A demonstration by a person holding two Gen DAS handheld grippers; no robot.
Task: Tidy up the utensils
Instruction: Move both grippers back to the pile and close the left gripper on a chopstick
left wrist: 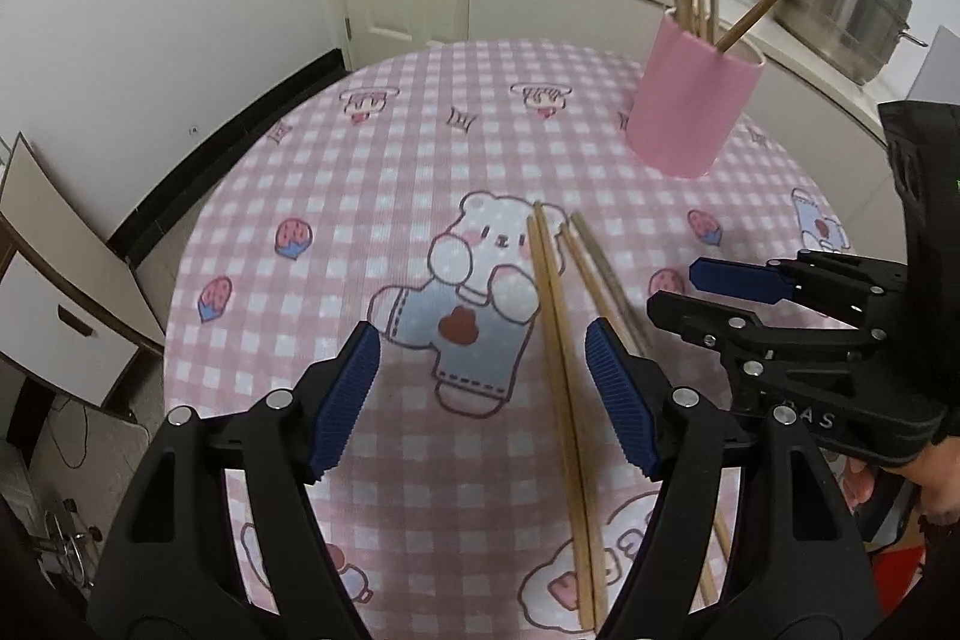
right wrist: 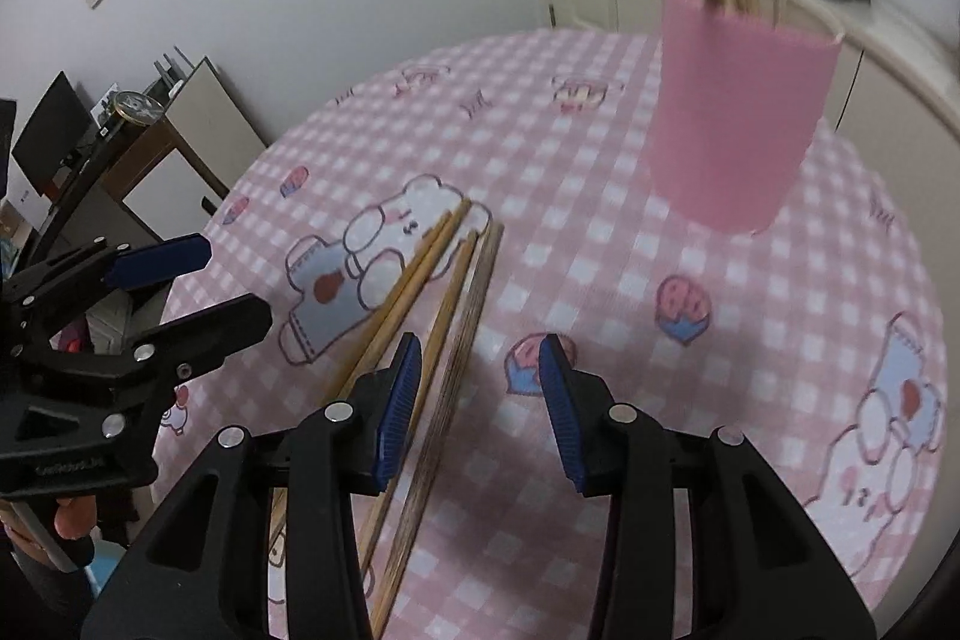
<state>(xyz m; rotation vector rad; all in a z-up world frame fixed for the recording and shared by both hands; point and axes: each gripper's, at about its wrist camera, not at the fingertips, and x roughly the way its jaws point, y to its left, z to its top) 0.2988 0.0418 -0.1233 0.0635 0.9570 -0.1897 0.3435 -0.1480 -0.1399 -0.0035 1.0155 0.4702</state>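
While chopsticks (left wrist: 555, 316) lie loose, pink holder (left wrist: 690, 100) stands beyond them.

**Little Lettering in My Two Views**

From my left wrist camera I can read pale letters "B A S" on the black body of the right gripper (left wrist: 672, 292); anything before them is hidden behind my own finger. From my right wrist camera, the left gripper (right wrist: 237, 280) carries a line of small white print on its body, too blurred for me to read. I find nothing else legible.
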